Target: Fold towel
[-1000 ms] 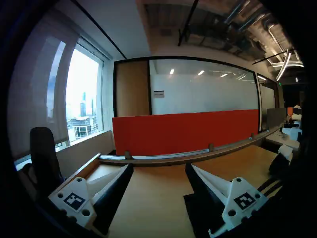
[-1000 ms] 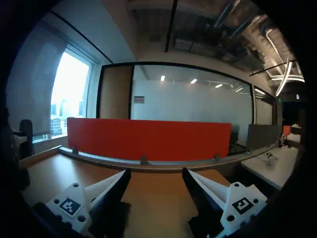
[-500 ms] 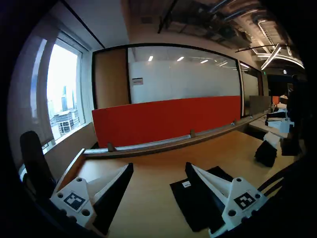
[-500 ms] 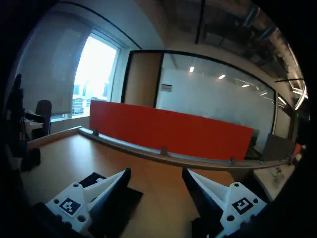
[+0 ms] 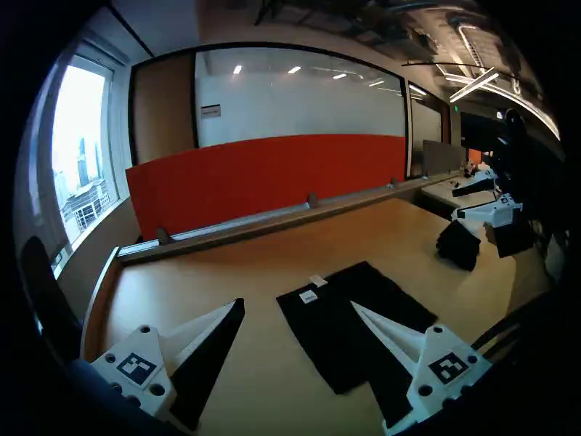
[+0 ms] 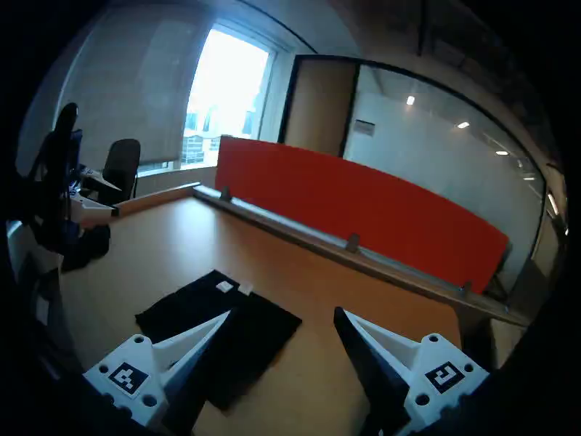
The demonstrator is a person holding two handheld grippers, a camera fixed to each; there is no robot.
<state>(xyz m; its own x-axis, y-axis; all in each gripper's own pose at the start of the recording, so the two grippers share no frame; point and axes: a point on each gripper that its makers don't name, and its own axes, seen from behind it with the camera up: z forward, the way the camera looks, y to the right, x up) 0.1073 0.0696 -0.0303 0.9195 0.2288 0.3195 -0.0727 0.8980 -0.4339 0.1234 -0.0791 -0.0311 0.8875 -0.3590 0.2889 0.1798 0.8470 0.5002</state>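
Note:
A black towel (image 5: 356,320) lies flat on the wooden desk (image 5: 203,276), with small white tags near its far edge. My left gripper (image 5: 296,303) hovers open above the towel's left part, and its right finger overlaps the cloth in the picture. In the right gripper view the same towel (image 6: 218,327) lies low on the left. My right gripper (image 6: 285,312) is open above the towel's right edge, with nothing between the fingers. The other gripper (image 5: 483,211) shows far off on the right with a dark shape below it.
An orange divider panel (image 5: 261,178) on a metal rail runs along the desk's far edge. Behind it are a glass wall and a window. Office chairs (image 6: 120,163) stand by the window. A second desk (image 5: 450,190) with clutter lies to the right.
Both views have tipped downward and swung apart. The black towel, barely seen before, now lies in full view under both grippers. Both grippers stay open.

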